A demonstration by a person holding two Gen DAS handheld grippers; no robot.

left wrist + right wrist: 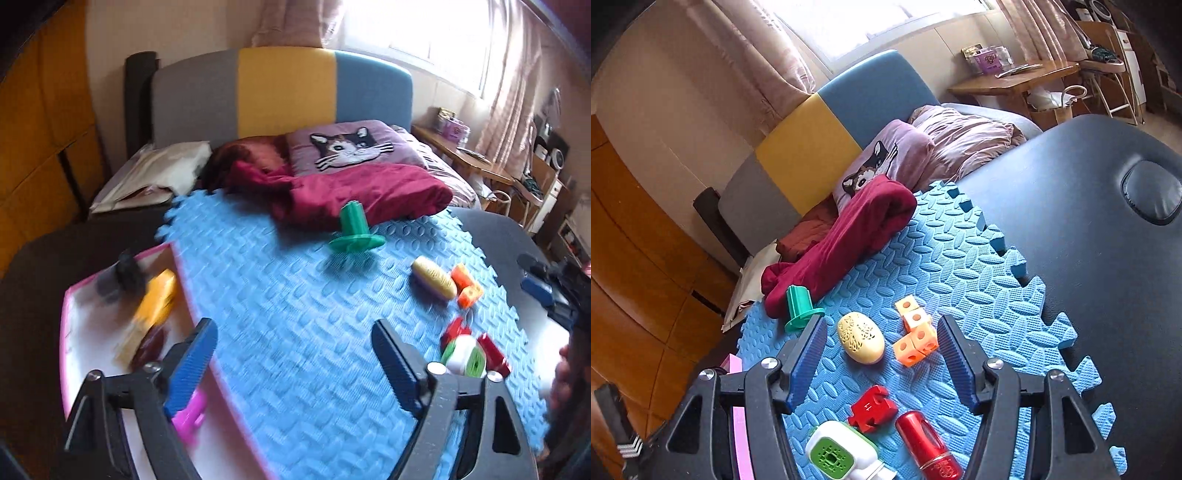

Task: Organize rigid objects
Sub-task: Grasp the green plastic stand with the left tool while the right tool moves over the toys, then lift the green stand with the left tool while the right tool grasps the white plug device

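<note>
Rigid toys lie on a blue foam mat [960, 258]: a green flanged peg [799, 306], a cream oval case [860, 341], orange cubes [916, 336], a red puzzle piece [873, 408], a red cylinder [929, 446] and a white-and-green device [838, 454]. My right gripper [882, 325] is open above them; the oval case and cubes show between its fingers, untouched. My left gripper [291, 332] is open and empty over the mat [295, 295], beside a pink-rimmed white tray [74, 325]. The tray holds a yellow block [157, 299], a black piece [127, 273] and a magenta piece [192, 413], all blurred. The green peg [354, 229] stands ahead.
A maroon cloth [351, 192] lies across the mat's far edge, with a cat pillow [347, 146] and a striped headboard [284, 92] behind. The mat rests on a dark padded table [1089, 206]. A wooden desk [1015, 81] stands at the right. A hand [567, 373] shows at the right edge.
</note>
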